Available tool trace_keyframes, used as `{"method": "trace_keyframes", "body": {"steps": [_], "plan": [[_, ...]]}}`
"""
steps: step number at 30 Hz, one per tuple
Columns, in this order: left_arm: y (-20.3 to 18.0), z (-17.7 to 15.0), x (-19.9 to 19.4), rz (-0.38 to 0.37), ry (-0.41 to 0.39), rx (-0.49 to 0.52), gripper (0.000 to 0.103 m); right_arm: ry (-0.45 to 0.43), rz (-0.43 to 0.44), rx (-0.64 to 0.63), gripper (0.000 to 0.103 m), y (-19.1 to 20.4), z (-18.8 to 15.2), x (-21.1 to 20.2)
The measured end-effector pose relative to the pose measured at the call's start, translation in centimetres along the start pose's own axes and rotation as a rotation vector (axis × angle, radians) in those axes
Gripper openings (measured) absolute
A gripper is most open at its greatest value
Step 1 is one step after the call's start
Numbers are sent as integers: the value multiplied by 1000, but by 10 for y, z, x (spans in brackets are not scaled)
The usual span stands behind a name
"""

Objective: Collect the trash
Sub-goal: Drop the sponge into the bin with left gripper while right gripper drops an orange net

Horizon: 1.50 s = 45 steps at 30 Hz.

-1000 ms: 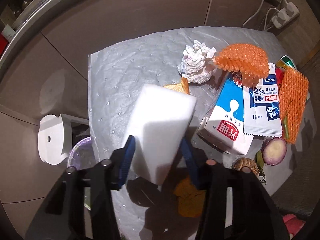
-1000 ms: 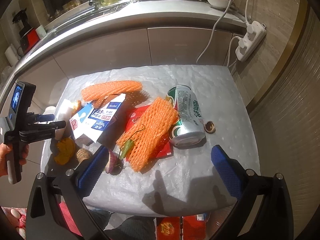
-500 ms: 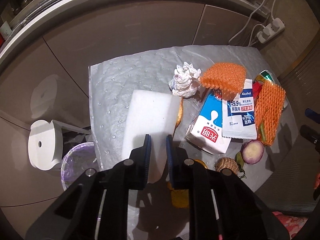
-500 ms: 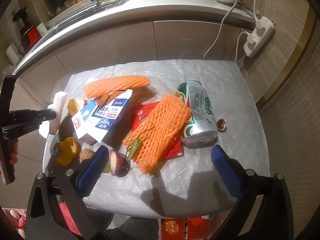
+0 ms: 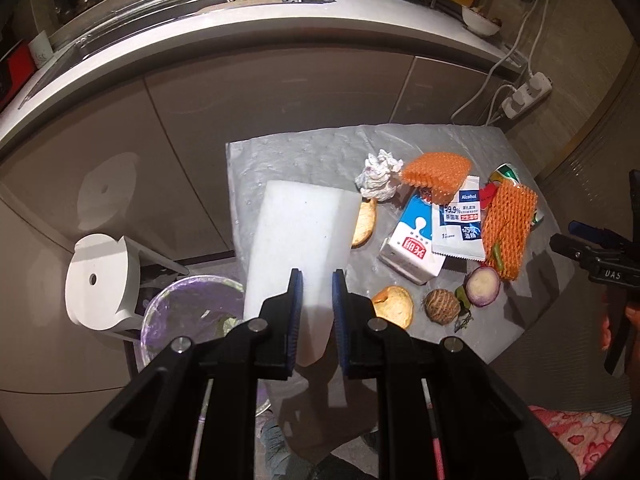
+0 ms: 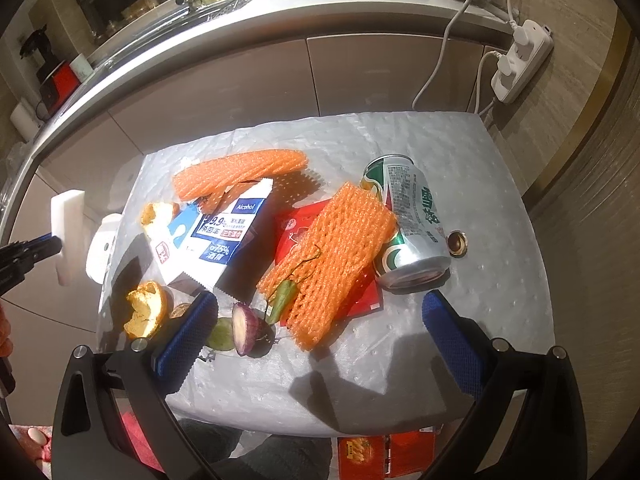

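The left claw (image 5: pixel 316 312) has narrowed over the last second from a loose straddle to a firm pinch on the white foam block (image 5: pixel 300 236), and has lifted it off the desk (image 5: pixel 280 160). The block now hangs upright ahead of the claw, clear of the desk's edge. The bin (image 5: pixel 192 312), lined in purple, sits below and to the claw's left, so the drop looks like the next move: swing left, then let go.

The right claw (image 6: pixel 320 344) hovers wide and empty. Ahead of it lie an onion half (image 6: pixel 248 330), an orange net (image 6: pixel 328 256) and a can (image 6: pixel 408 220), all still to be collected.
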State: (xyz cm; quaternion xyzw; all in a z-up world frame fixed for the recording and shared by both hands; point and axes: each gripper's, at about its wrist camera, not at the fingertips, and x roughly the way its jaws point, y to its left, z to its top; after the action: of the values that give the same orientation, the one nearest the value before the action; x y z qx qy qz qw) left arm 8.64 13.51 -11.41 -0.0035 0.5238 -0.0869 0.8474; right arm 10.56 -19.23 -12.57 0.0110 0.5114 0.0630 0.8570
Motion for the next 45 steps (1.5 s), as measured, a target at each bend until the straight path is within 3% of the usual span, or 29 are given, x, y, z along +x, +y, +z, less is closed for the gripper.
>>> {"method": "trace_keyframes", "body": {"steps": [10, 17, 23, 27, 29, 30, 31, 32, 36, 39, 45], "plan": [[79, -46, 19, 115, 80, -78, 15, -21, -7, -64, 101, 53, 4, -8], [106, -65, 31, 80, 98, -99, 15, -59, -11, -143, 101, 102, 15, -4], [106, -62, 21, 46, 72, -83, 15, -74, -72, -143, 101, 108, 61, 37], [101, -58, 15, 32, 56, -73, 15, -16, -122, -262, 91, 125, 81, 78], [98, -58, 11, 29, 49, -74, 15, 21, -153, -356, 79, 136, 81, 96], [97, -58, 10, 28, 47, -74, 15, 46, -162, -396, 62, 140, 79, 105], [97, -58, 9, 30, 45, -74, 15, 75, -163, -419, 51, 142, 77, 113], [97, -58, 8, 32, 44, -78, 15, 107, -147, -429, 30, 141, 75, 120], [102, -61, 7, 40, 44, -95, 15, 91, -111, -426, 18, 136, 75, 112], [107, -63, 6, 45, 41, -108, 15, 63, -72, -397, 16, 134, 75, 90], [121, -65, 6, 44, 33, -137, 16, -58, 53, -395, 16, 164, 74, 1]]}}
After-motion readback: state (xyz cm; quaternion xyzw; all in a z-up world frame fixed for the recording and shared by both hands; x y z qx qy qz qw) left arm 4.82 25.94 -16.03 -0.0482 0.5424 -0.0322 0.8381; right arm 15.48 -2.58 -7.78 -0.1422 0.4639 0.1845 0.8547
